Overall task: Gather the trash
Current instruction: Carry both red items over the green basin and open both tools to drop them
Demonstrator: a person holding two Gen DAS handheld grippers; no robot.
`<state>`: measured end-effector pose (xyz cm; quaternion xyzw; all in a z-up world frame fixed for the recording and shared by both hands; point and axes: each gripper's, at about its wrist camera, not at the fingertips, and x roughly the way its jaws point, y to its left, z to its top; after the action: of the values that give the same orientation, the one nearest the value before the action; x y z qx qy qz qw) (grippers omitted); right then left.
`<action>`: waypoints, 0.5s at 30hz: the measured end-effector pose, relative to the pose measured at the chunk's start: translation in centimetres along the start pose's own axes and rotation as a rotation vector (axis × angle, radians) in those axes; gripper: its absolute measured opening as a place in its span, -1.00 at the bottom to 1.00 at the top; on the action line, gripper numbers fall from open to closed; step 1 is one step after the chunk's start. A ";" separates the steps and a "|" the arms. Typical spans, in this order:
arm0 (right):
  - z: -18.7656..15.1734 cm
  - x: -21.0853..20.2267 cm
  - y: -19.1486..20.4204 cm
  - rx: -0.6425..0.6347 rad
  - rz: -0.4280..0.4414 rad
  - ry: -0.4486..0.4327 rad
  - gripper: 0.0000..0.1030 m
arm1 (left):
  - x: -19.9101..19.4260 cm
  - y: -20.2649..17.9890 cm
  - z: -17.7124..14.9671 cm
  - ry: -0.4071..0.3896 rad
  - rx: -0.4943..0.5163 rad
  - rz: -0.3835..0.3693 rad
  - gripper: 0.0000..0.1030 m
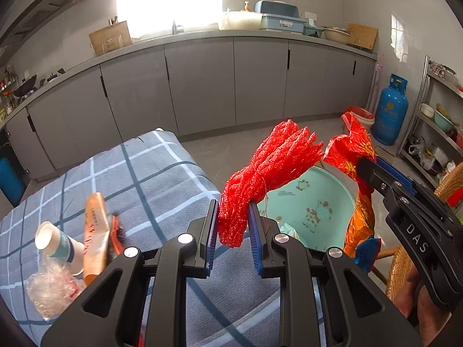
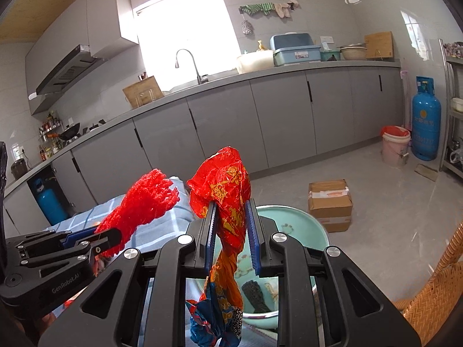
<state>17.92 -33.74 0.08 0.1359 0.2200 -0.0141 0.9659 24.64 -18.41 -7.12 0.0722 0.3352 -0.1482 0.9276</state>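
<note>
left gripper (image 1: 233, 232) jaws pinch red mesh bag (image 1: 269, 173); right gripper (image 2: 231, 232) jaws pinch crumpled red wrapper (image 2: 228, 199). both hang over the green basin (image 1: 321, 199). centre over it before letting go. cup (image 1: 58, 244) waits on table.

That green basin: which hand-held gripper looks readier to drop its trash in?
Probably the right hand-held gripper: its red wrapper hangs over the green basin. The left's mesh net sits nearer the rim.
</note>
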 end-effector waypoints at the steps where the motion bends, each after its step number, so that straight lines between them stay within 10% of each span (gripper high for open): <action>1: 0.1 0.5 -0.3 -0.001 -0.006 0.005 -0.59 | 0.5 -0.2 0.2 0.007 -0.002 -0.004 -0.59; 15: -0.5 6.3 -4.8 0.012 -0.071 0.082 -0.57 | 7.9 -3.3 1.6 0.090 0.013 -0.045 -0.58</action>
<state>23.03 -38.02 -4.27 0.1342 0.2640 -0.0439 0.9541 30.36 -23.73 -11.08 0.0774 0.3769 -0.1678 0.9076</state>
